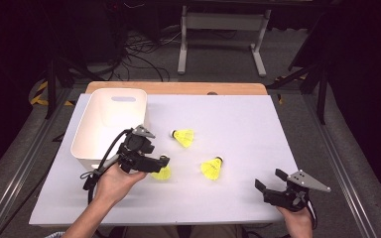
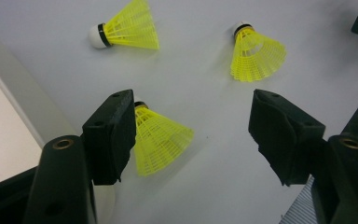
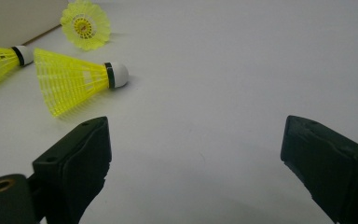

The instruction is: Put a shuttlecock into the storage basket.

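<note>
Left hand-held gripper (image 2: 191, 135) hovering wide open over nearest yellow shuttlecock (image 2: 161, 140) on tabletop (image 1: 238, 129) beside white bin (image 1: 109, 124), gripping nothing; centring on skirt advisable, then squeezing gently. Right hand-held gripper (image 3: 196, 154) idling open, empty.

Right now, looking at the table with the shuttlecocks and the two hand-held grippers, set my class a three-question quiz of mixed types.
1. How many yellow shuttlecocks lie on the white table?
2. True or false: the left gripper is clamped on the nearest shuttlecock.
3. Where does the white bin stand? A. beside the right gripper B. at the table's far left C. off the table

Key
1. Three, counting the far shuttlecock and the middle shuttlecock.
2. False: the jaws stand open over it.
3. B
</note>
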